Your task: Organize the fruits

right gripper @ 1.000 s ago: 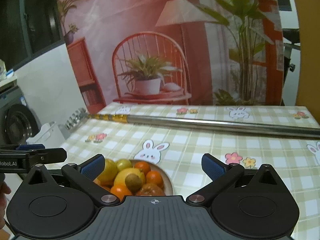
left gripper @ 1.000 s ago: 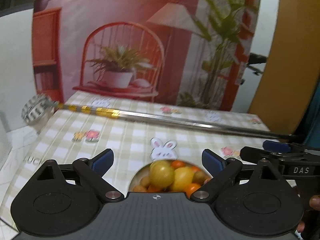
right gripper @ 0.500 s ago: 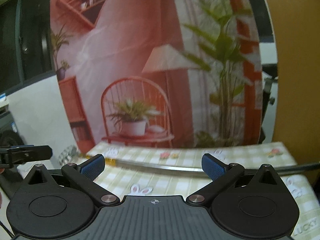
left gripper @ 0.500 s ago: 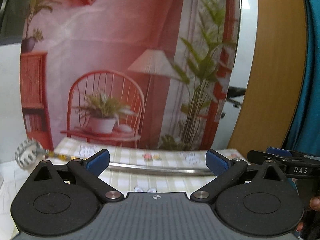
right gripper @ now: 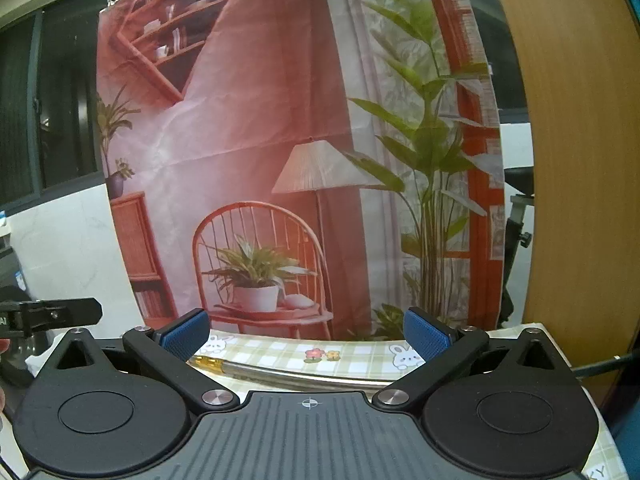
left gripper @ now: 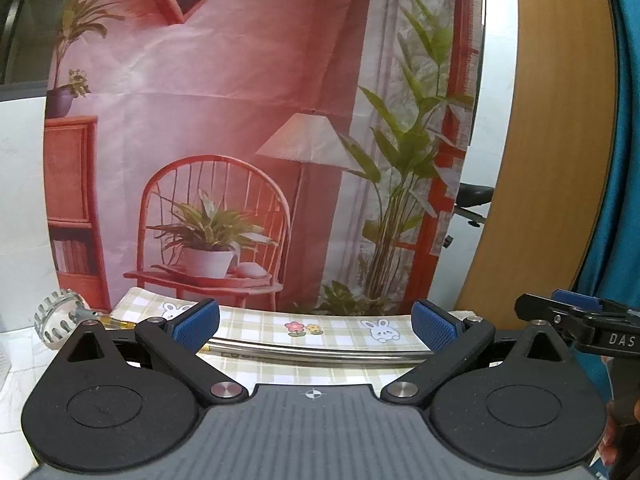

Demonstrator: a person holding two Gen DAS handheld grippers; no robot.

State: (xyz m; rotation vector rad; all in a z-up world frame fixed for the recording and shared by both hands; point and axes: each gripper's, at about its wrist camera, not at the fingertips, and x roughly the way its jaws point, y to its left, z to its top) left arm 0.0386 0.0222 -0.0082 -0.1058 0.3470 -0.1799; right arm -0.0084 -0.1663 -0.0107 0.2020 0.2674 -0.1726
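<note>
Left wrist | left gripper (left gripper: 316, 322) jaws wide, empty | fruit unseen

Ahead of me hangs a printed backdrop (left gripper: 248, 128) of a red chair, lamp and leafy plants. A white wall (right gripper: 60, 232) and a dark window (right gripper: 48, 100) flank it on the left, a wooden panel (left gripper: 560, 120) on the right. A checked tablecloth (right gripper: 280, 354) lies below.
</note>
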